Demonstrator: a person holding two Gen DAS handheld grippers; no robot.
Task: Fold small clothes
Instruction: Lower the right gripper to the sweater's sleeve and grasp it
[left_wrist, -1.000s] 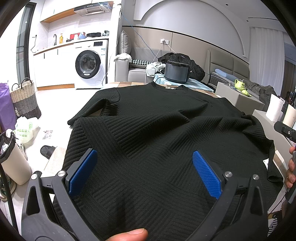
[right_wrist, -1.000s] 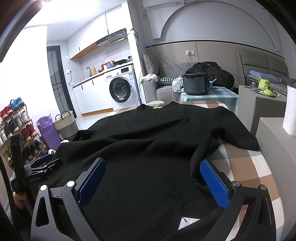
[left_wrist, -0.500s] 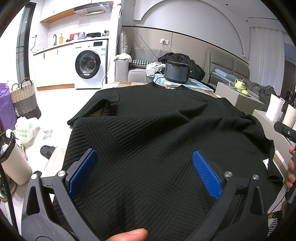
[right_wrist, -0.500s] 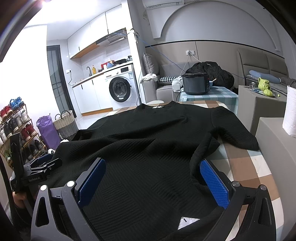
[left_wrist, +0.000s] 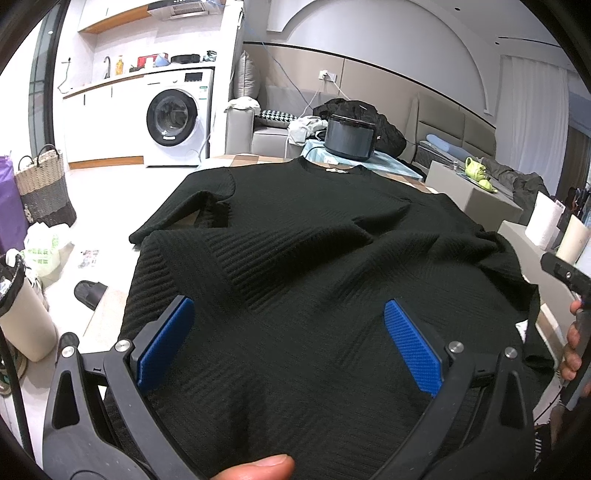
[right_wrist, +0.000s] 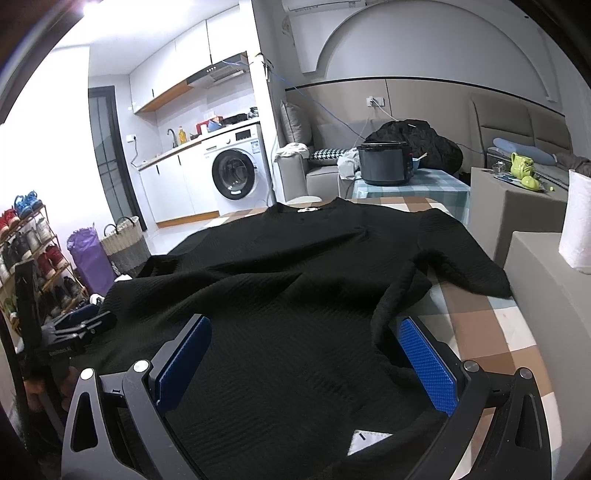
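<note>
Barely started: the black top (left_wrist: 314, 266) is lying rumpled across the tabletop (right_wrist: 491, 325), no folds yet. Both grippers (left_wrist: 288, 347) (right_wrist: 306, 358) are hovering near the hem, fingers spread, gripping nothing.

Matt black ribbed knit sweater (left_wrist: 314, 280); textured blue pads (left_wrist: 413, 347) on plastic tongs

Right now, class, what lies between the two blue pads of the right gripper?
In the right wrist view, the open right gripper has only the ribbed black knit top between its pads, spread on the checked tablecloth.
</note>
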